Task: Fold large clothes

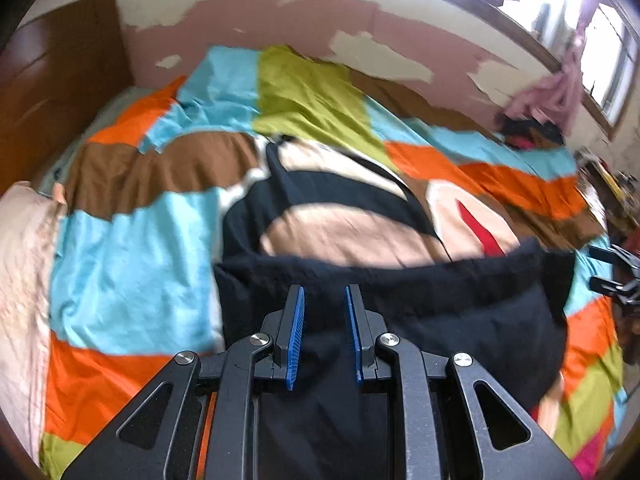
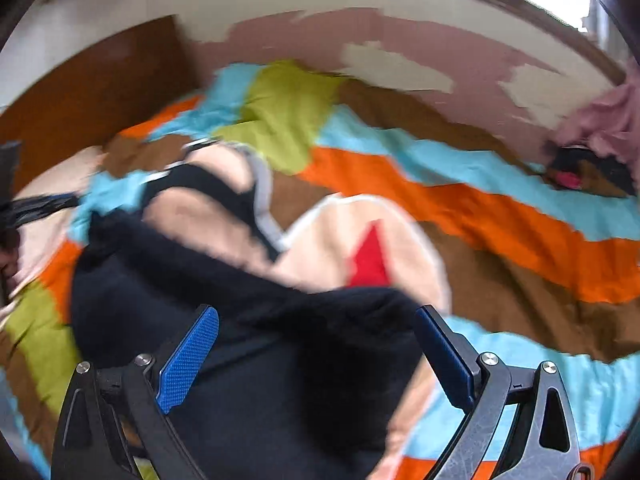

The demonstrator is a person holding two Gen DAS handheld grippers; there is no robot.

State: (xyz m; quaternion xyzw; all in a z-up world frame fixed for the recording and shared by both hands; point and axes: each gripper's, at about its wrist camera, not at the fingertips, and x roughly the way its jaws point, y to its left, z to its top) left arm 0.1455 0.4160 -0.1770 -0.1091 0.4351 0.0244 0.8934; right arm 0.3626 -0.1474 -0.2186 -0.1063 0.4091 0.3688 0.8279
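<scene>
A black garment (image 1: 460, 312) lies on a patchwork bedspread (image 1: 132, 272) with a straight folded edge across its far side. My left gripper (image 1: 324, 292) hovers just inside that edge. Its blue pads (image 1: 295, 332) stand narrowly apart with black cloth showing in the gap, and I cannot tell whether they press on it. In the right wrist view the same garment (image 2: 260, 380) fills the lower middle. My right gripper (image 2: 316, 312) is spread wide over it and its pads (image 2: 188, 360) do not touch the cloth. The right gripper (image 1: 612, 276) also shows at the left view's right edge.
Beyond the garment the bedspread shows a beige and black figure with a red patch (image 1: 484, 236). A wooden headboard (image 1: 60, 80) and a pale pillow (image 1: 24, 260) are on the left. A peeling pink wall runs behind. A pile of clothes (image 1: 532, 128) sits under the window.
</scene>
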